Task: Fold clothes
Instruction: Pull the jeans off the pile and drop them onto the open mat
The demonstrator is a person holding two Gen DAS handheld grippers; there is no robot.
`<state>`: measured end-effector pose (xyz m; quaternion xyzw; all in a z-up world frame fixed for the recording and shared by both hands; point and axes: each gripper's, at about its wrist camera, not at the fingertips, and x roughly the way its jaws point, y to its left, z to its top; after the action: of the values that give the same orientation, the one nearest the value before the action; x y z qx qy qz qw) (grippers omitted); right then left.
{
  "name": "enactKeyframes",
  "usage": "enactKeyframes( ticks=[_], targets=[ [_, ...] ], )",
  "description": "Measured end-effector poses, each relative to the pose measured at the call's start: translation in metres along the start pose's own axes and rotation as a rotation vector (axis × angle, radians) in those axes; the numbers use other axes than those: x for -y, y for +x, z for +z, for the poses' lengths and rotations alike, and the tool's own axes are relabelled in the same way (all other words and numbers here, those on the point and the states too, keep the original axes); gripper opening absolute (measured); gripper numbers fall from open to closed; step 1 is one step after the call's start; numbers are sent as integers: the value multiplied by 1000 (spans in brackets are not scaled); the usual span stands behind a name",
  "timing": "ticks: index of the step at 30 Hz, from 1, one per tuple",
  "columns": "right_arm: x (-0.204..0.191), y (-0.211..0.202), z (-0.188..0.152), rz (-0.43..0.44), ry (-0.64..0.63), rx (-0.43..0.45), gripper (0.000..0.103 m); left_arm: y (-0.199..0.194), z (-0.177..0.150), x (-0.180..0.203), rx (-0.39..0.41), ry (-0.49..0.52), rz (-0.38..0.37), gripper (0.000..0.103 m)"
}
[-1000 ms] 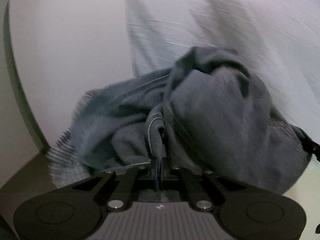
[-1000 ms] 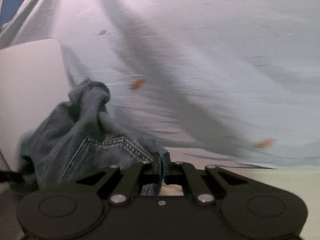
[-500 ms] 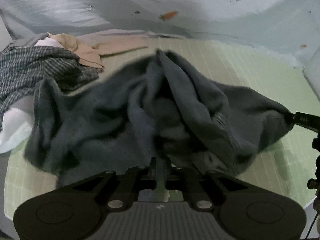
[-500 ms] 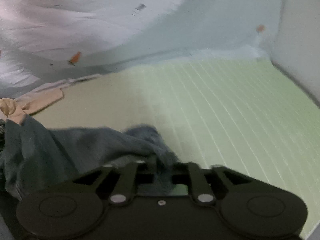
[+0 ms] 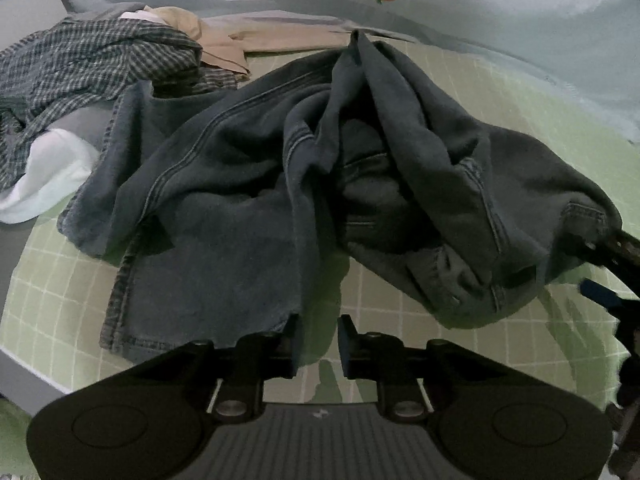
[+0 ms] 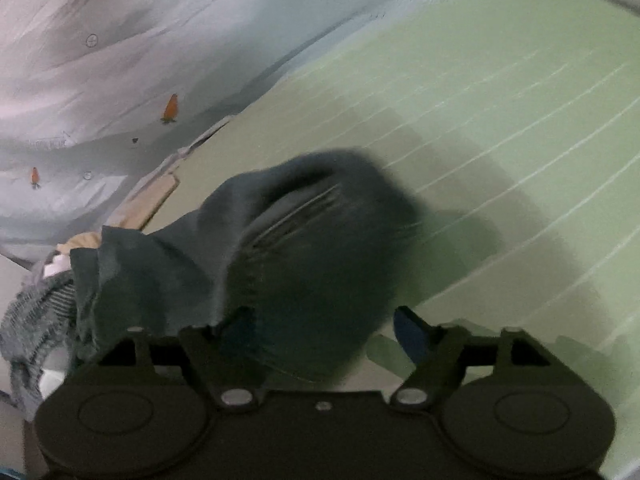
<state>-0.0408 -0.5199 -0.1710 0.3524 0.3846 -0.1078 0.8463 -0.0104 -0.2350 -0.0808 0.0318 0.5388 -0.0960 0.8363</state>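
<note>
Both the left gripper (image 5: 318, 338) and the right gripper (image 6: 320, 326) stand spread, so the crumpled jeans (image 5: 304, 168) near the bed's (image 5: 520, 112) front edge risk settling bunched, snagging the plaid shirt (image 5: 88, 60).

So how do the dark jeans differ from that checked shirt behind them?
The jeans are plain dark blue-grey denim with stitched seams; the checked shirt is thin and patterned. The jeans sprawl in front, near the open left gripper; the shirt sits heaped behind with other clothes. Both are crumpled and unfolded on the green sheet.

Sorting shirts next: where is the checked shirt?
In the left wrist view, the crumpled dark-and-white checked shirt lies upper left, beside the dark denim jeans and tan garment.
</note>
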Motion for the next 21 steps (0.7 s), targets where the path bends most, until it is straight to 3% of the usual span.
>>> enactKeyframes(
  ticks=[6,7,8,9,11,13,17,21],
  targets=[
    [-25,46,1,-114,66,-37,84,21,18,-16,18,-7,-49,28],
    [-26,50,1,-137,87,-35,79,25,21,-18,15,-4,-47,28],
    [-27,52,1,-150,84,-32,53,28,23,-19,12,1,-51,28],
    [-29,53,1,-158,70,-31,38,31,25,-19,10,7,-55,28],
    [-27,52,3,-159,60,-26,23,34,29,-17,9,19,-54,28],
    [-15,45,7,-133,86,-18,19,31,32,-13,22,18,-42,29],
    [11,25,28,-179,28,53,12,21,33,-2,60,-8,-10,29],
    [67,5,75,-209,32,114,12,14,26,20,91,-82,50,29]
  ],
)
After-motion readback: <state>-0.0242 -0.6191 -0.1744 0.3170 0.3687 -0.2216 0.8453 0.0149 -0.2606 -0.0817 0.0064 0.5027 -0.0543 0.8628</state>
